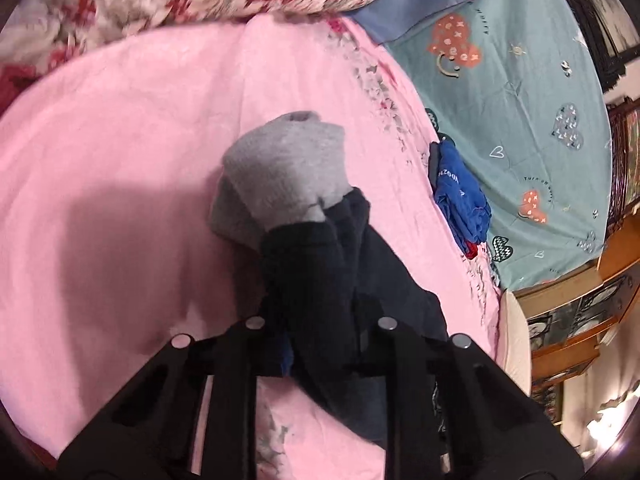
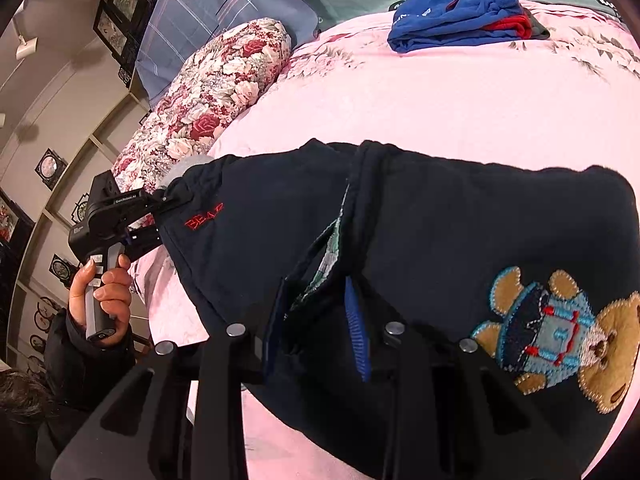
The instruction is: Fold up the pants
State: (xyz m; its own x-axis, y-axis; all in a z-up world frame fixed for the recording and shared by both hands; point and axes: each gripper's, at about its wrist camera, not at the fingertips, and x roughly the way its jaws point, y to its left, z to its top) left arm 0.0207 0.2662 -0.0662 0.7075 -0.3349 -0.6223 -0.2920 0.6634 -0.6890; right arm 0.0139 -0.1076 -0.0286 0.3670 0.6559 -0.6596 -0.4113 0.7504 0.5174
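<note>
Pants (image 2: 460, 240) — small navy fleece ones with a stitched teddy-bear patch (image 2: 560, 336) and red lettering — are held up between both claws over the pink quilted bedspread (image 2: 440, 100), part of the fabric draping onto it. The right gripper (image 2: 316, 332) is pinching an edge near the waistband, where a pale lining shows at an opening. The left gripper (image 1: 320, 320) is clamped on a bunched dark end, with a grey knit cuff (image 1: 284, 168) sticking out beyond its fingertips; from the right wrist view you can see that same gripper gripping the far corner.

What worries me: the left hold looks like a wad rather than a clean edge, so when the fold gets laid down it'll probably land twisted or lumpy. The fleece is thick and floppy, so the middle sags, and any uneven lowering could crease the bear side under. Also, if the right claw only has one layer, the other layer may slide and the halves won't line up. A folded blue garment (image 2: 452, 16) sits well apart, near the far edge, so no snag risk there.
</note>
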